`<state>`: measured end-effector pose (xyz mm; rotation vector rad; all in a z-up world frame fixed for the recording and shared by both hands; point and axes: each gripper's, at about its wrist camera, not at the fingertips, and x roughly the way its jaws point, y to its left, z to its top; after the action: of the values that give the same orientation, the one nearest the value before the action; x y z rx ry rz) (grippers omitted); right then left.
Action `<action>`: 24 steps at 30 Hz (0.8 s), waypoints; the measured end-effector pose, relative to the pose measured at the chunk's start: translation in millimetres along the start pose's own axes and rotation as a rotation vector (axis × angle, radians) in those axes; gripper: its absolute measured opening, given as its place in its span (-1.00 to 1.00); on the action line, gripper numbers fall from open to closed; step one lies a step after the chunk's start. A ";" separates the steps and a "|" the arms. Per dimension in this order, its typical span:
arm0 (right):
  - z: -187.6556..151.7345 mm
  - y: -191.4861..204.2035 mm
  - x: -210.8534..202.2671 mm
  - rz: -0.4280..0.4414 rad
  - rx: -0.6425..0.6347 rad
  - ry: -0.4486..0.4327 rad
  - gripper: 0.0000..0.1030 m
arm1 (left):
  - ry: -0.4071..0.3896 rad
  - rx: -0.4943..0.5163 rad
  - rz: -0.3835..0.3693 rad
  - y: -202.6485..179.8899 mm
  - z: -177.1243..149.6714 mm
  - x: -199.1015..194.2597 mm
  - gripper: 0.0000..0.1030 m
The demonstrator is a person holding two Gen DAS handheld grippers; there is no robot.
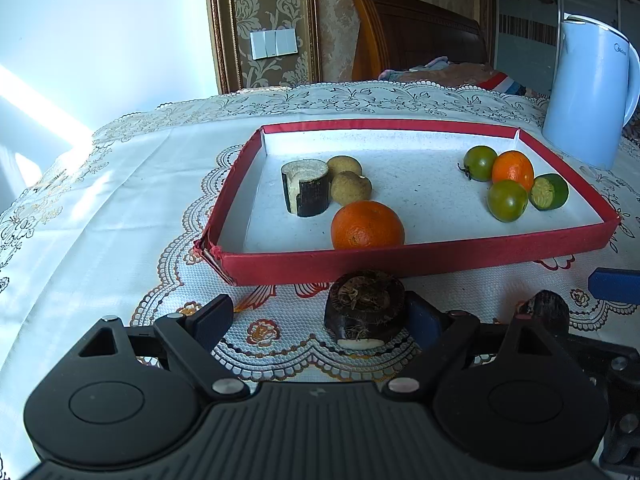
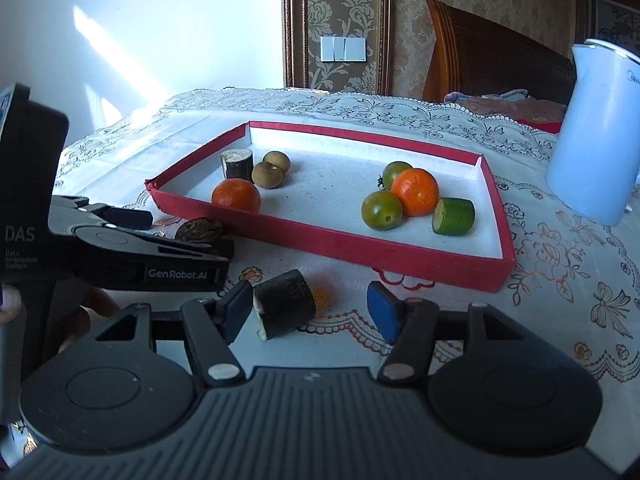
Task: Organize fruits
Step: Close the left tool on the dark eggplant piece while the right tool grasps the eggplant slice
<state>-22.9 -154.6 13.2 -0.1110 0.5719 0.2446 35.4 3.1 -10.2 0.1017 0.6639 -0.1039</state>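
A red tray (image 1: 420, 258) (image 2: 400, 256) holds two groups. On the left are a dark sugarcane piece (image 1: 306, 188), two longans (image 1: 351, 188) and an orange (image 1: 367, 225). On the right are two green tomatoes (image 1: 507, 201), an orange (image 1: 513, 171) and a cucumber piece (image 1: 549, 192). My left gripper (image 1: 320, 314) is open around a dark water chestnut (image 1: 365, 306) on the cloth before the tray. My right gripper (image 2: 310, 312) is open, with a dark sugarcane piece (image 2: 285, 308) lying by its left finger.
A pale blue kettle (image 1: 592, 92) (image 2: 600, 136) stands at the back right beside the tray. The left gripper body (image 2: 120, 252) is close on the left in the right wrist view. The lace cloth (image 2: 560, 264) covers the table.
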 end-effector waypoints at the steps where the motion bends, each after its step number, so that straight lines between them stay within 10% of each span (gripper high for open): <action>1: -1.3 3.5 2.0 -0.023 -0.023 0.001 0.16 | 0.000 0.000 0.000 0.1 -0.1 0.0 0.76; 18: -3.9 -0.6 19.5 0.046 0.009 0.050 -0.42 | -0.023 0.052 0.000 -7.2 -1.6 -3.2 0.74; 24: -4.9 -2.2 18.8 0.028 0.022 0.036 -0.41 | -0.031 0.071 -0.040 -10.1 -2.4 -6.8 0.33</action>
<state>-9.7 -153.8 -1.1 -0.0865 0.6119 0.2637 27.3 -6.2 -8.6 0.1544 0.6312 -0.1672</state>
